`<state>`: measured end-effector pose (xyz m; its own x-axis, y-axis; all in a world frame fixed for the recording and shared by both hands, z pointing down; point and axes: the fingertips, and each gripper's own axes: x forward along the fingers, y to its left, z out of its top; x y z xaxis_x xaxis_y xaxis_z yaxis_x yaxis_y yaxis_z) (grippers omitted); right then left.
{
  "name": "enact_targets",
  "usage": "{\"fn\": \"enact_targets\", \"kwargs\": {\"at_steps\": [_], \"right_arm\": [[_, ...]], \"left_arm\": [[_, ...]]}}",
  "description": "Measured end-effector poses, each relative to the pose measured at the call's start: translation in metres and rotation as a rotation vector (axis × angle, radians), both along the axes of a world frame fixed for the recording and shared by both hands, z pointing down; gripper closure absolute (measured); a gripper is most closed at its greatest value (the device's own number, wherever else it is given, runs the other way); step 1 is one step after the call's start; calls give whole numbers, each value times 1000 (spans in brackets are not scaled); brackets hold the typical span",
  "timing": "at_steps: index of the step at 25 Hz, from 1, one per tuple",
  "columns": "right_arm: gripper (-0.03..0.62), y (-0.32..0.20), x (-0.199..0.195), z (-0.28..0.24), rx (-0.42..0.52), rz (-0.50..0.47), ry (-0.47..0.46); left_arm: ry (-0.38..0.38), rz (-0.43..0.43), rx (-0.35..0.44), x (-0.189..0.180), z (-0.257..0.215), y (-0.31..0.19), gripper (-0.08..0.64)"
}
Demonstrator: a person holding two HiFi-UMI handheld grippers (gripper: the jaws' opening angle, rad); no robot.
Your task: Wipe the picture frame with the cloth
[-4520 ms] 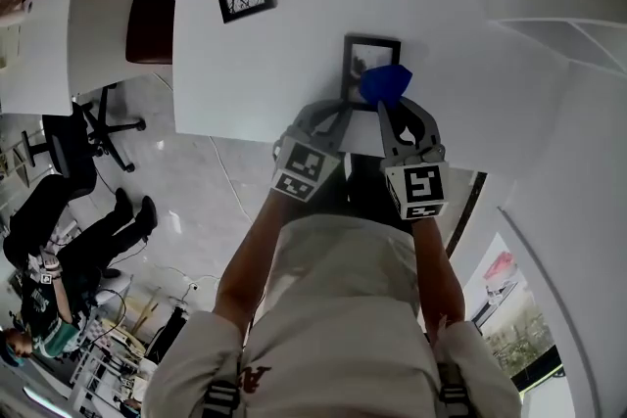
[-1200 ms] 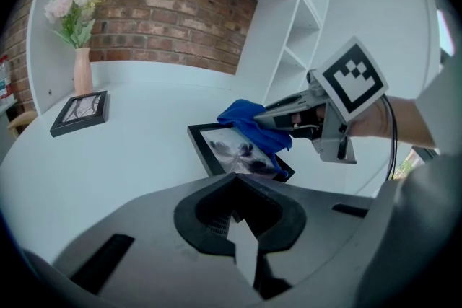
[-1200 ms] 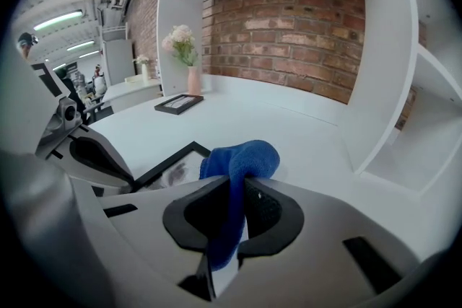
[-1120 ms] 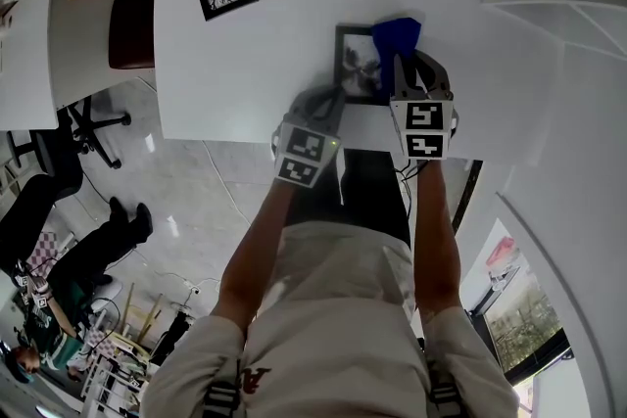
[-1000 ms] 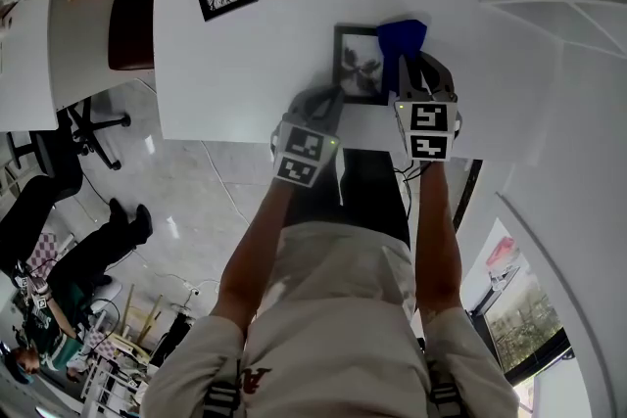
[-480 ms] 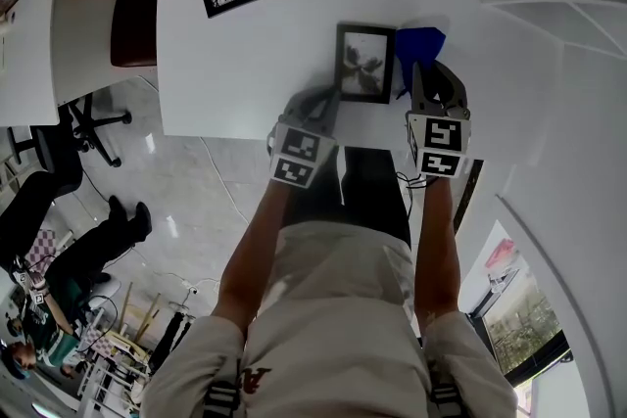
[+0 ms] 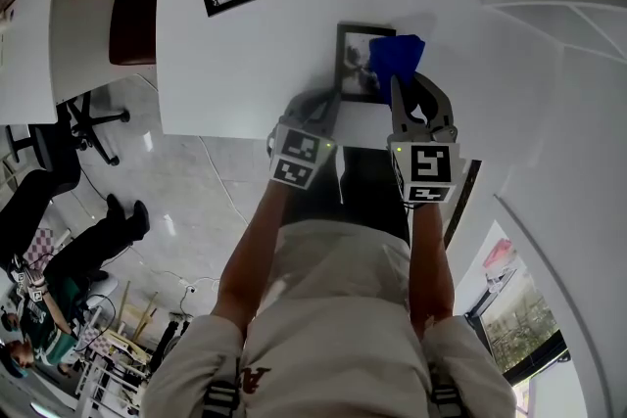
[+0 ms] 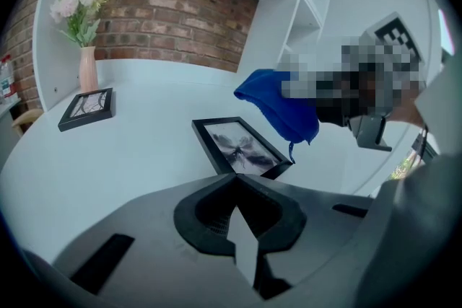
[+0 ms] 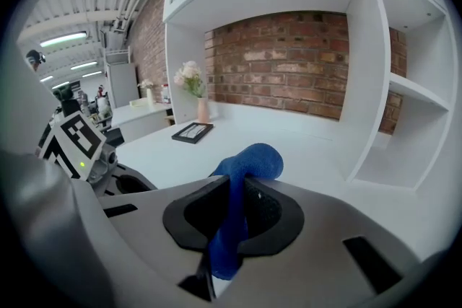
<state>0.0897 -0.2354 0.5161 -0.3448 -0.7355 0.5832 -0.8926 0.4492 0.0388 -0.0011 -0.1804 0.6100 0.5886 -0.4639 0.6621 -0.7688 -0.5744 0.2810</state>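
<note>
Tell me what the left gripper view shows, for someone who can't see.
A soft blue cloth hangs over the right side of a black rectangular picture frame lying flat on a white table. The left gripper sits in front, grey jaws shut and empty.

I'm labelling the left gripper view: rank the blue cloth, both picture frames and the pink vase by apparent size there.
1. The near picture frame and the blue cloth: about alike, so unranked.
2. The far picture frame, smaller partly through distance.
3. The pink vase.
</note>
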Motion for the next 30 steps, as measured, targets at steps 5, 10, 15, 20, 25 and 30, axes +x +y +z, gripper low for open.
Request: {"fn": "enact_targets", "kwargs": {"at_steps": [5,10,15,20,25,30], "right_arm": [[557,8,-28,1,-22,-36,-51],[557,17,-51,16,-64,-67,-81],[557,21,-65,35,-114,-78,-105],[557,25,-71,54,-157,-100,-98],[557,31,-73,70,-187,-114,-73],[558,31,-71,82,-167,-137,16]], "left_arm": [[7,3,-2,0,0,0,558],[5,8,0,0,1,-1,558],[6,11,-2,1,0,0,558],[6,17,-3,1,1,0,558],[7,21,-6,1,1,1,558],[3,25,-7,1,0,0,558]]}}
